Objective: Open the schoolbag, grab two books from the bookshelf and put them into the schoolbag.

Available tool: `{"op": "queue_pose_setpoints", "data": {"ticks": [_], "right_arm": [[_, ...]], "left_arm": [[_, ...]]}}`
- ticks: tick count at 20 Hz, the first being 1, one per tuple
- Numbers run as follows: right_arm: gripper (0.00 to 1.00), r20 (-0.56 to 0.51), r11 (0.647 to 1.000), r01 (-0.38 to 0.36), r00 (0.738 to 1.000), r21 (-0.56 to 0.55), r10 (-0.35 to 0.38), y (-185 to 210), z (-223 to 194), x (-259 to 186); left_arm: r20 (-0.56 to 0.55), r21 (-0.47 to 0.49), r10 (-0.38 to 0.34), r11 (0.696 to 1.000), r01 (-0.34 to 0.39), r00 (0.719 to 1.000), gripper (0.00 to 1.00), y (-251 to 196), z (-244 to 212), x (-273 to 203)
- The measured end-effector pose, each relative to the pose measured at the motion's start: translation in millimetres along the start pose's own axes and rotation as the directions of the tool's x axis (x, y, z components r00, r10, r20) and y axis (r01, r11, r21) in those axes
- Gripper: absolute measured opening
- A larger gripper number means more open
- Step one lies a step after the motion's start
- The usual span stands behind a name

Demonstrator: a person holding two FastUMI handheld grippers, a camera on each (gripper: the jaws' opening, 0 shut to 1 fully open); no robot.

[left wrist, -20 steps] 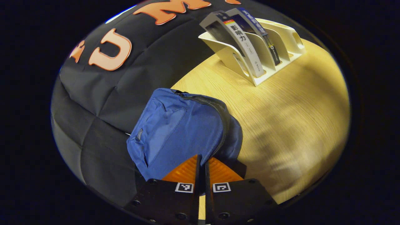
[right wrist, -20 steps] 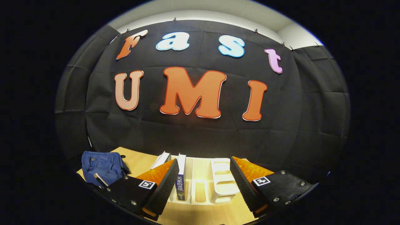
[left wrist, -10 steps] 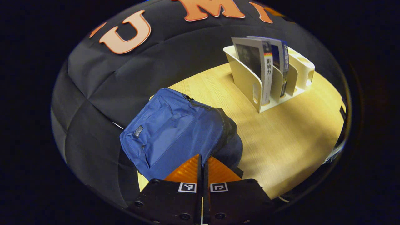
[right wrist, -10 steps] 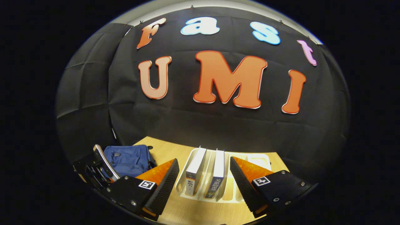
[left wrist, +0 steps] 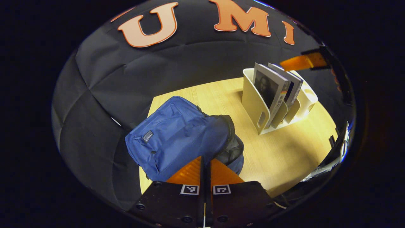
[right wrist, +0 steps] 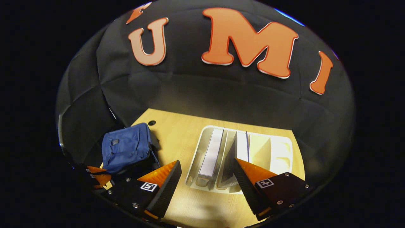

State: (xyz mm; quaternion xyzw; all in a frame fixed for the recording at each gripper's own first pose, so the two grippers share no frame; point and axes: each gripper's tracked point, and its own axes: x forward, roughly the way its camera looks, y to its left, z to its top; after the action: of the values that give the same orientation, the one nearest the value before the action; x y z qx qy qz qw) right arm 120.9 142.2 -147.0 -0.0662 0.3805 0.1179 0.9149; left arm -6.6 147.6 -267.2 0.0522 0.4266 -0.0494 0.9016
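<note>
Left claw (left wrist: 205, 164) clenched at the blue fabric schoolbag's (left wrist: 177, 136) zipper; right claw (right wrist: 205, 177), spread above two upright paperback books (right wrist: 211, 152), should straddle one squarely.

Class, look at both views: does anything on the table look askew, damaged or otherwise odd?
Nothing looks damaged or spilled. The two books lean in the rack instead of standing straight, and the schoolbag lies slumped on the table with its zip part open. Both seem normal for this task.
</note>
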Motion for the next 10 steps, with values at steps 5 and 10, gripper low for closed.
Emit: {"op": "queue_pose_setpoints", "data": {"ticks": [5,10], "right_arm": [[0.84,-0.134,1.000,0.018,0.991,0.013,-0.017,0,2,34],[0.72,-0.253,0.996,0.078,0.965,0.033,-0.067,-18,11,64]], "left_arm": [[0.051,-0.008,-0.017,1.000,0.017,0.999,0.01,25,31,-17],[0.062,0.000,-0.059,0.998,0.059,0.996,0.01,21,36,-13]]}}
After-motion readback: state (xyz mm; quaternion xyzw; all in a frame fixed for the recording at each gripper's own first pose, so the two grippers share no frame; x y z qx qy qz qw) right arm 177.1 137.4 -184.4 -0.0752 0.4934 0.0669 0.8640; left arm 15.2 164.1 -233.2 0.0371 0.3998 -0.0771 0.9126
